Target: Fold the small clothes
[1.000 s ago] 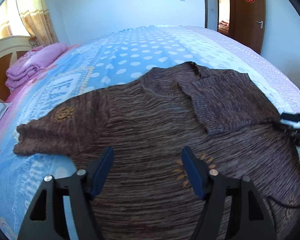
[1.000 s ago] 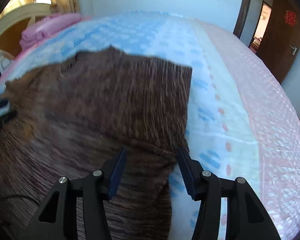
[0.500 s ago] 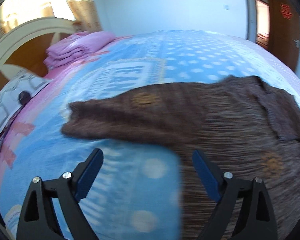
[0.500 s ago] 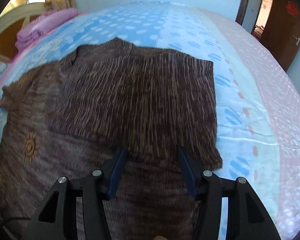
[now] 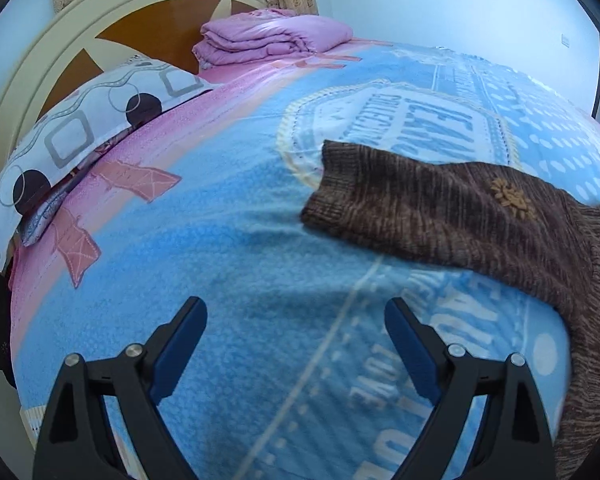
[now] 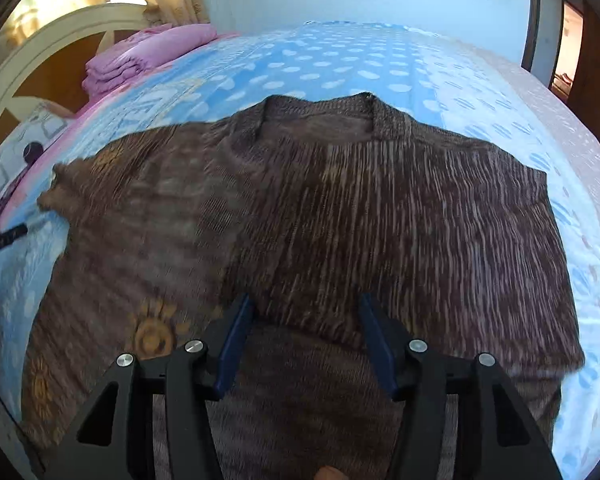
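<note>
In the left wrist view our left gripper (image 5: 296,344) sits at the bottom of the frame with its jaws wide apart, and they have just been opening. Nothing is between them, only the blue bedspread (image 5: 228,264). A little farther, up and to the right of the fingers, lies the loose sleeve (image 5: 440,212) of the brown sweater (image 6: 320,220). Its cuff end points to the upper left, and its long way runs down to the lower right, toward the sweater's body. So our left gripper is the nearer one to this sleeve, and we think it must go up and right to reach the cuff. In the right wrist view our right gripper (image 6: 306,336) hangs half open at the bottom of the frame, over the folded-in side of the sweater, and holds nothing. Far off, at the upper left, lies a pink folded blanket (image 5: 276,36).
</note>
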{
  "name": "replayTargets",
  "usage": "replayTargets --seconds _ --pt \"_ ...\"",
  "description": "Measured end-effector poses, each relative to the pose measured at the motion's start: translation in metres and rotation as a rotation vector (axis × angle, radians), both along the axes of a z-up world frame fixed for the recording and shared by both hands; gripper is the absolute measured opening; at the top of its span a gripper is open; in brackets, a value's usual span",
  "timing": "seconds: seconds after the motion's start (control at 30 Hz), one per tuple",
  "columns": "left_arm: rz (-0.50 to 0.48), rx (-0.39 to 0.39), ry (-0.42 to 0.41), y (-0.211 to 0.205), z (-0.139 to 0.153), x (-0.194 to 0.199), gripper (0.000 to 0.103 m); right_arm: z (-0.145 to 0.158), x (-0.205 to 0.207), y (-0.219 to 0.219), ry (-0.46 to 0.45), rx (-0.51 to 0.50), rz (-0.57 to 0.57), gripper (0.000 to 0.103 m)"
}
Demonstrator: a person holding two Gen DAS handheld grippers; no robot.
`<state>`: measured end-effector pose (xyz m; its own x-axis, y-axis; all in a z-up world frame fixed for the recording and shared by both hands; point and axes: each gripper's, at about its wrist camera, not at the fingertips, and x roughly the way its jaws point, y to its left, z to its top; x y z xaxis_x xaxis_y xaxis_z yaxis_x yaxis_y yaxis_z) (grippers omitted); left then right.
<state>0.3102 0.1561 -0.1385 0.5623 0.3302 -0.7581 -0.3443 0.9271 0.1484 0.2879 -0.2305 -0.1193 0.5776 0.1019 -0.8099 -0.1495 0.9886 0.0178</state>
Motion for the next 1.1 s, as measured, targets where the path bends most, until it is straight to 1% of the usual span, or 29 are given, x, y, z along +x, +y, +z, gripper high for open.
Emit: replayTargets --seconds 0.1,0.17,0.27,0.43,0.5,0.6,0.67,0.73,0.77,0.8,0.87,0.9,0.93,0.97,1.0,1.03,1.1 --pt "0.004 0.0 -0.003 0.002 -0.001 0.003 0.093 0.001 -0.015 -0.003 -0.036 -0.036 0.016 0.057" --pt "0.013 -0.03 -0.009 0.005 0.0 0.008 0.093 0.001 -0.019 -0.006 -0.053 -0.045 0.01 0.058" --pt "0.039 -0.049 -0.03 0.01 0.004 0.011 0.093 0.0 -0.021 -0.003 -0.069 -0.077 0.005 0.059" --pt "0.072 -0.118 -0.073 0.027 0.012 0.017 0.093 0.0 -0.023 -0.004 -0.085 -0.077 -0.002 0.061" --pt "0.066 -0.17 -0.082 0.034 0.012 0.024 0.093 0.0 -0.022 -0.002 -0.091 -0.083 -0.004 0.062" --pt "0.058 -0.23 -0.074 0.036 0.01 0.035 0.093 0.0 -0.024 -0.002 -0.095 -0.092 -0.007 0.063" --pt "0.055 -0.249 -0.073 0.034 0.009 0.043 0.092 0.0 -0.026 -0.002 -0.096 -0.094 -0.009 0.064" --pt "0.048 -0.251 -0.052 0.032 0.004 0.055 0.091 0.0 -0.026 -0.001 -0.097 -0.097 -0.011 0.064" --pt "0.059 -0.256 -0.041 0.033 0.001 0.06 0.086 0.0 -0.026 -0.001 -0.097 -0.099 -0.011 0.065" --pt "0.068 -0.277 -0.032 0.035 -0.002 0.063 0.084 0.0 -0.026 -0.001 -0.098 -0.1 -0.012 0.065" --pt "0.088 -0.332 -0.003 0.04 -0.01 0.07 0.072 0.0 -0.027 -0.001 -0.098 -0.1 -0.014 0.066" --pt "0.105 -0.343 -0.01 0.043 -0.012 0.07 0.07 0.0 -0.027 -0.001 -0.098 -0.099 -0.015 0.066" --pt "0.109 -0.342 -0.032 0.042 -0.011 0.068 0.064 0.0 -0.027 -0.002 -0.098 -0.098 -0.016 0.066" --pt "0.103 -0.341 -0.043 0.041 -0.01 0.067 0.043 0.0 -0.027 -0.002 -0.098 -0.096 -0.016 0.066" --pt "0.089 -0.345 -0.041 0.041 -0.01 0.067 0.03 0.0 -0.027 -0.002 -0.098 -0.095 -0.017 0.066" --pt "0.074 -0.361 -0.04 0.041 -0.011 0.066 0.014 0.0 -0.027 -0.003 -0.098 -0.094 -0.017 0.067" --pt "0.064 -0.385 -0.05 0.042 -0.009 0.064 0.011 0.0 -0.027 -0.003 -0.098 -0.094 -0.017 0.067"
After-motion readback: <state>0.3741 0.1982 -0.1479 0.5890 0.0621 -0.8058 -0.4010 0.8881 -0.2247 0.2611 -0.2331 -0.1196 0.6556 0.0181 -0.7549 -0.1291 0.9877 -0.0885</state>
